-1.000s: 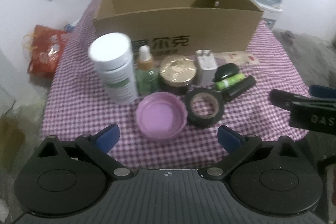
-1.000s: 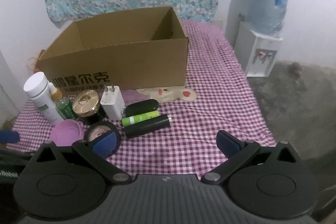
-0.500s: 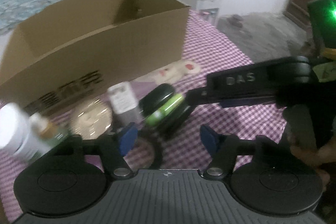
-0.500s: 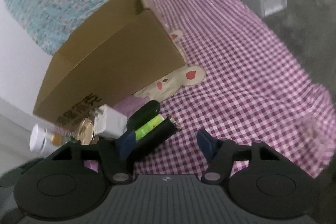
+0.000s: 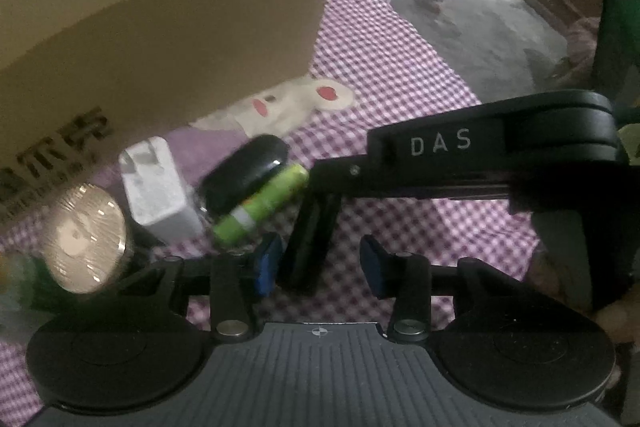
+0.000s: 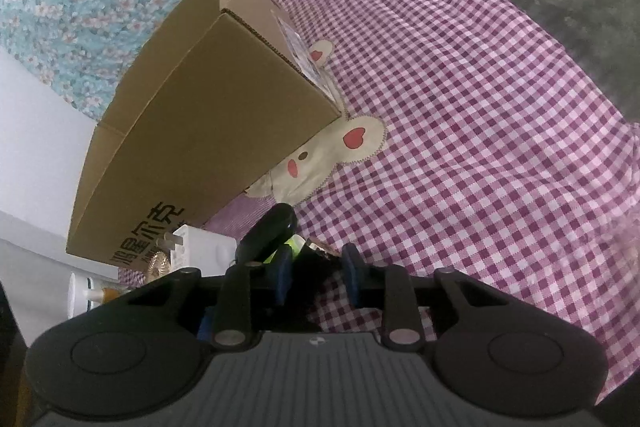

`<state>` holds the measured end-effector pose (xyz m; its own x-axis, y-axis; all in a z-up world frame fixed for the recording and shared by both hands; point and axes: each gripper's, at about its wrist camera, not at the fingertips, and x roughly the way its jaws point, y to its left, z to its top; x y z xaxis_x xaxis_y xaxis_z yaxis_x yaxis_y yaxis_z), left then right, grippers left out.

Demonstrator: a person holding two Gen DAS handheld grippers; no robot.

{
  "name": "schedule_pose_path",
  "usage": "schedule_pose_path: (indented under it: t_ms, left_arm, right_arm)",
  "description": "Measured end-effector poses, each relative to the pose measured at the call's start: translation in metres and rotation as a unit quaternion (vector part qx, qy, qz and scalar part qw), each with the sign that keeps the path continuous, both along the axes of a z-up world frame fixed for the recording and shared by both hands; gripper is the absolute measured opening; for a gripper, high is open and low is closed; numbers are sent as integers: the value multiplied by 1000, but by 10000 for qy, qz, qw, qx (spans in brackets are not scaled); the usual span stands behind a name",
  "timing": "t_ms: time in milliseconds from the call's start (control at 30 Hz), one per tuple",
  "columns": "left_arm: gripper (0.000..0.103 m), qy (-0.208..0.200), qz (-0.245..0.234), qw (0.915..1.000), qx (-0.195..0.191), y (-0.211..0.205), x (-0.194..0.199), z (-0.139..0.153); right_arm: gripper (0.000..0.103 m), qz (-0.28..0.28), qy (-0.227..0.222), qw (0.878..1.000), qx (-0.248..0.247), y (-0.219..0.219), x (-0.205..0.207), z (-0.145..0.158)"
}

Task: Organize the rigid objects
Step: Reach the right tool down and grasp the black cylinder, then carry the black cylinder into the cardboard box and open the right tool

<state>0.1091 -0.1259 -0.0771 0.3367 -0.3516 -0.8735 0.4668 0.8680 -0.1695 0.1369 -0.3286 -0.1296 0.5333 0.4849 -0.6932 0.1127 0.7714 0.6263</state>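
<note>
A black cylinder (image 5: 312,239) lies on the purple checked cloth beside a green tube (image 5: 264,203) and a black oval case (image 5: 244,175). My left gripper (image 5: 320,263) hovers low over the cylinder with its jaws closing. The left pad sits close to the cylinder, and cloth shows between the cylinder and the right pad. The right gripper's black body (image 5: 480,155) reaches in from the right. In the right wrist view my right gripper (image 6: 316,273) is closing on the cylinder (image 6: 316,261), and both blue pads lie against its sides.
An open cardboard box (image 5: 160,27) stands just behind the row of objects. A white charger (image 5: 158,187), a gold-lidded jar (image 5: 84,239) and a white bottle (image 6: 78,293) stand to the left. A bunny patch (image 6: 340,143) lies by the box corner. Checked cloth (image 6: 480,107) stretches to the right.
Both grippers have dropped lower and closer to the black cylinder while rolling. Both pairs of jaws have narrowed from wide open, and the right ones now reach the cylinder.
</note>
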Motion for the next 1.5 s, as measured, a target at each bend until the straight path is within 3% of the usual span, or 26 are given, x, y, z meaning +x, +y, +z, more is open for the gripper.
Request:
schedule_pose_path:
  t_ms: [367,600,767,967,1100,1233,1367,1500]
  left_arm:
    - [22,-87,181,9994,277,-14,8,-7]
    - [21,-75,280,9994,170,-14,3,2]
    - [21,-430,326,9985,69,-10,-14,32]
    - [21,-1246,636,9901,-144,10,-29,95]
    - [21,-1620,1054,9807,-302,38,-19,132]
    - [21,-1621,1582,9727,-504,77,11,153]
    - [21,-1212,2092,9690,-512,109,55,144]
    - [21,-732,2440,9662,-390,130,90,118]
  right_arm:
    - [28,148,-25,9997,-171,11,-3,5]
    - [25,112,-40,9999,83,10,-10,5]
    - [25,133,-394,9991,90,10,-27,35]
    - [25,454,-1264,9909,-84,26,-35,107]
    - [25,898,-1790,9797,-75,52,-16,154]
    - [24,1354,-1922,9719,86,87,26,184]
    - [24,1761,-1539,9721,197,123,83,183]
    - [24,2040,-826,9751,286,154,134,158]
